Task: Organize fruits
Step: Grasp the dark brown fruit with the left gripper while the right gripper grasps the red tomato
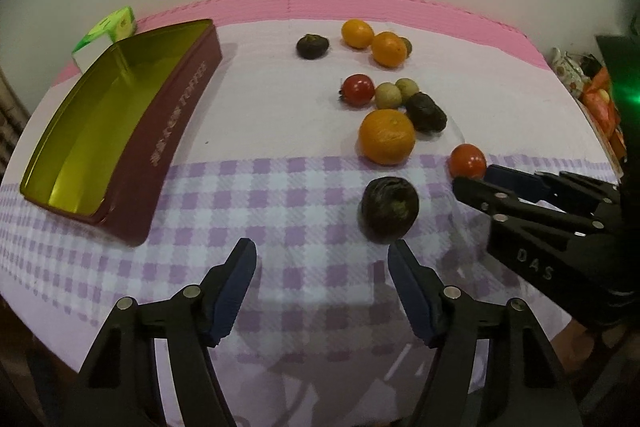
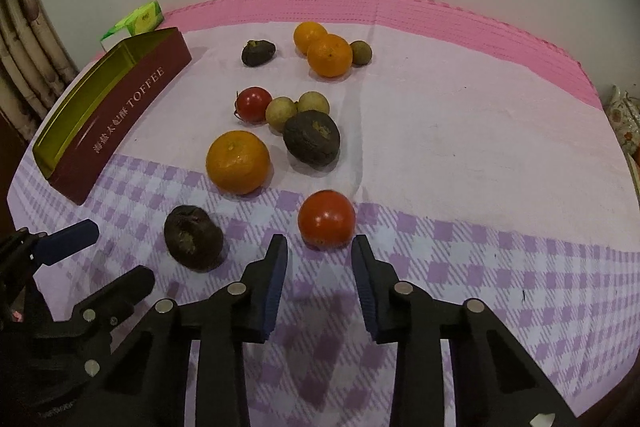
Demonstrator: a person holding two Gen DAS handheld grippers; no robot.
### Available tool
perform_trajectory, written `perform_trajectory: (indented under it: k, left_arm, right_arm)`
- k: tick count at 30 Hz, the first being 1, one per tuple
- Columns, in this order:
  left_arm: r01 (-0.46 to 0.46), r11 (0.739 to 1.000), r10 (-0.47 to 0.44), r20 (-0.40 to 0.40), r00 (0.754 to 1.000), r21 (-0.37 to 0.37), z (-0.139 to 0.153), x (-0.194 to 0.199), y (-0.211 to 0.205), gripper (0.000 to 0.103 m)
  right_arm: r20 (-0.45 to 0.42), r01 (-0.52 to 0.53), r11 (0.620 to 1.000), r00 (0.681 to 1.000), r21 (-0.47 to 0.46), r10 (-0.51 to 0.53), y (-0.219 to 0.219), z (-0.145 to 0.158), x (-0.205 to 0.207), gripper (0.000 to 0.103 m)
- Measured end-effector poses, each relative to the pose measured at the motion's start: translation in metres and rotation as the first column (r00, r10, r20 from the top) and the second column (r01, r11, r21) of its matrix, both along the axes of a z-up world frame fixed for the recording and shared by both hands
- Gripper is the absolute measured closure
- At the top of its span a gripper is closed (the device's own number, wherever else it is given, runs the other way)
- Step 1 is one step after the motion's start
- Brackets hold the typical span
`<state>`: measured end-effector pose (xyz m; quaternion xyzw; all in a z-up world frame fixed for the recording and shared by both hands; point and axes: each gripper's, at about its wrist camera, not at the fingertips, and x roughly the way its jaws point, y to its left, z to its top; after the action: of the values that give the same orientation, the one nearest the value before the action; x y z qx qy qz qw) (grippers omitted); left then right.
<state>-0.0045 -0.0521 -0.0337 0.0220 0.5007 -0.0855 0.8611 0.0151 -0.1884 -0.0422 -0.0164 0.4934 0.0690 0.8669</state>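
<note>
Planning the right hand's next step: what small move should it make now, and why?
Probably ease the right hand-held gripper forward and down so its open fingers straddle the red tomato. The tomato lies just ahead of the fingertips, on the checked cloth, not yet between them, and the toffee tin holds no fruit.

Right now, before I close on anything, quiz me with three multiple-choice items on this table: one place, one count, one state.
1. The toffee tin lies where in the right wrist view?
A left
B right
C centre

2. How many oranges are on the cloth?
A two
B three
C five

3. The tin is:
A lidded
B full of fruit
C open and empty

Answers:
1 A, it lies at the cloth's left edge.
2 B, two touch at the back, one nearer.
3 C, its bare gold inside shows.
</note>
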Motion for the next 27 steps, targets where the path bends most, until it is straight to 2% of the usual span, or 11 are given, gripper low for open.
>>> perform_trajectory:
  k: [5, 12, 19, 27]
  left_arm:
    - [0.011, 1.0, -0.011, -0.005, 1.0, 0.0, -0.003, 0.006, -0.009, 0.034]
    - [0.008, 1.0, -0.008, -0.019, 1.0, -0.015, -0.007, 0.011, -0.011, 0.035]
    - [0.022, 1.0, -0.022, -0.014, 1.0, 0.007, -0.009, 0.01, -0.016, 0.035]
    - [0.019, 1.0, -0.019, -0.015, 1.0, 0.019, -0.011, 0.012, -0.021, 0.035]
  right_arm:
    - [-0.013, -0.015, 1.0, 1.0, 0.0, 0.015, 0.0, -0.005, 0.009, 0.077]
    - [-0.009, -0.021, 1.0, 1.0, 0.014, 0.021, -0.001, -0.006, 0.014, 0.078]
    - [-0.002, -0.048, 0.999, 0.999, 0.023, 0.048, -0.003, -0.006, 0.018, 0.079]
    - [-0.005, -0.023, 0.998, 1.0, 0.053, 0.023, -0.011, -0.004, 0.018, 0.081]
